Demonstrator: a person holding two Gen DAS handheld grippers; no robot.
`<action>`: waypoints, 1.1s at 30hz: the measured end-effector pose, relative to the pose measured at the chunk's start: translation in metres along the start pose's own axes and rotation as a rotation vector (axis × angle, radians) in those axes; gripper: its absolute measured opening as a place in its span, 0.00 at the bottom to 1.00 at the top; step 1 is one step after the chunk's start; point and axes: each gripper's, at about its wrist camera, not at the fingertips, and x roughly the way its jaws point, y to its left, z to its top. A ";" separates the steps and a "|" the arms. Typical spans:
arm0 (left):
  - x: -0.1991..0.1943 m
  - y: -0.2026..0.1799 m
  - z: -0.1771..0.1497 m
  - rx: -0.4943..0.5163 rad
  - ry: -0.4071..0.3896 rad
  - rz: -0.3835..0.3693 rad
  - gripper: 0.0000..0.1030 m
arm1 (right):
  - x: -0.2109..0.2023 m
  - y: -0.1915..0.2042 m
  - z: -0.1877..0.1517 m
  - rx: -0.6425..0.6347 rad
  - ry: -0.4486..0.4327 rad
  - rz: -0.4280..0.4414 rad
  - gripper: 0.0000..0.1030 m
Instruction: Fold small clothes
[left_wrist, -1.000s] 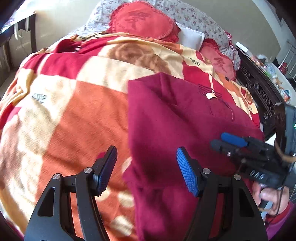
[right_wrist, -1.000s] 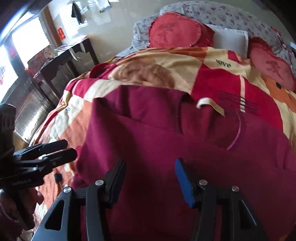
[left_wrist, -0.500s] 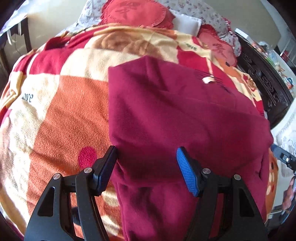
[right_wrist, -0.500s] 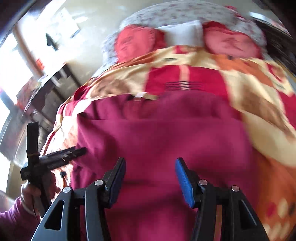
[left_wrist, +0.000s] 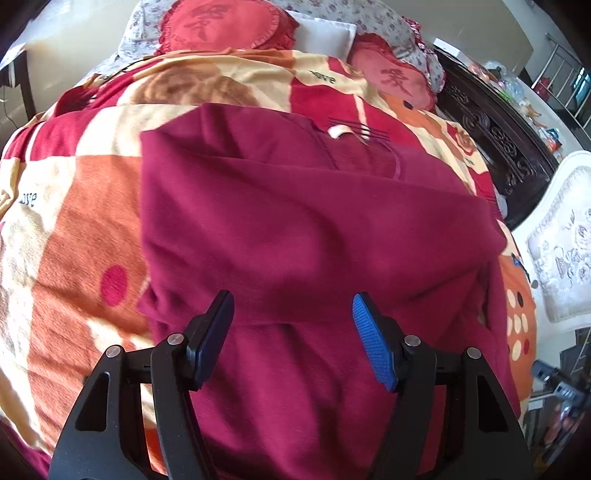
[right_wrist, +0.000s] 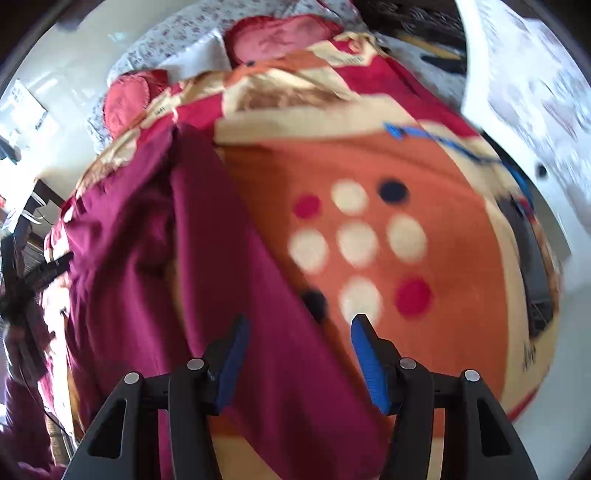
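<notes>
A dark red garment (left_wrist: 295, 221) lies spread on the patterned bed blanket (left_wrist: 66, 229), with a pale neck label (left_wrist: 338, 131) at its far side. My left gripper (left_wrist: 293, 332) hovers open over the garment's near middle, nothing between its fingers. In the blurred right wrist view, my right gripper (right_wrist: 299, 354) stands open above the garment's right edge (right_wrist: 236, 266), where a long red strip runs onto the orange dotted part of the blanket (right_wrist: 369, 236). The left gripper (right_wrist: 40, 269) shows at that view's left edge, held by a hand in a magenta sleeve (right_wrist: 18, 413).
Red round cushions (left_wrist: 221, 22) and a white pillow (left_wrist: 325, 35) lie at the bed's head. Dark carved furniture (left_wrist: 491, 136) and a white padded chair (left_wrist: 561, 240) stand on the right of the bed. A dark desk (right_wrist: 22, 221) stands on the left.
The right gripper has swung fast from over the garment's middle to its right edge, rolling as it went. The left gripper has shifted from the garment's left edge to over its near middle.
</notes>
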 end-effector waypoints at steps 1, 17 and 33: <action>-0.002 -0.003 -0.001 0.009 -0.003 -0.002 0.65 | 0.000 -0.006 -0.008 -0.002 0.011 -0.015 0.53; -0.007 -0.010 -0.008 0.021 0.000 0.001 0.65 | 0.013 -0.036 -0.094 -0.017 0.090 -0.101 0.17; -0.016 0.017 0.001 -0.049 -0.036 0.004 0.65 | -0.176 -0.060 0.103 0.094 -0.471 -0.053 0.00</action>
